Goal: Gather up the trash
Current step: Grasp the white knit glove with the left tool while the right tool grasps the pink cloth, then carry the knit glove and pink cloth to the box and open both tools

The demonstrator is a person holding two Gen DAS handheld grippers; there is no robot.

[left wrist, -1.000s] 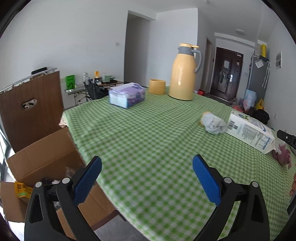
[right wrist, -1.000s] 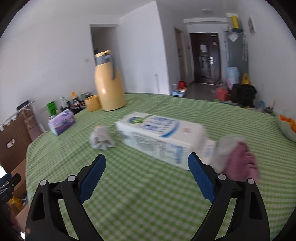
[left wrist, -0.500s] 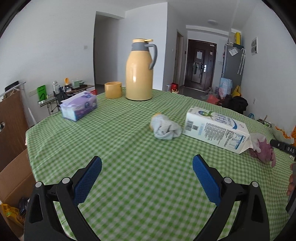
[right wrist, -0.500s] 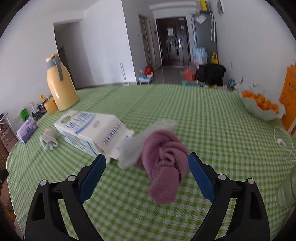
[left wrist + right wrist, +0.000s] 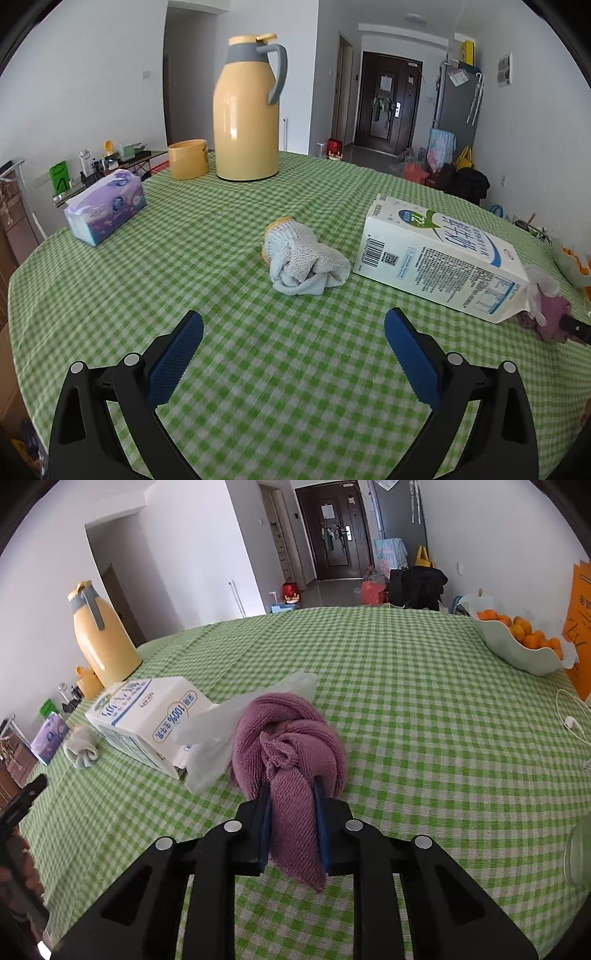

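Observation:
My right gripper is shut on a crumpled purple cloth lying on the green checked tablecloth; the cloth also shows in the left wrist view. A clear plastic bag lies against it. A white milk carton lies on its side, also in the right wrist view. A balled grey-white glove lies left of the carton. My left gripper is open and empty, a short way in front of the glove.
A yellow thermos jug, a yellow cup and a purple tissue box stand at the far left of the table. A bowl of oranges and white earphones lie at the right.
My right gripper moved up to the purple cloth and shut on it. My left gripper swung from the cardboard box at the table's edge toward the glove and carton.

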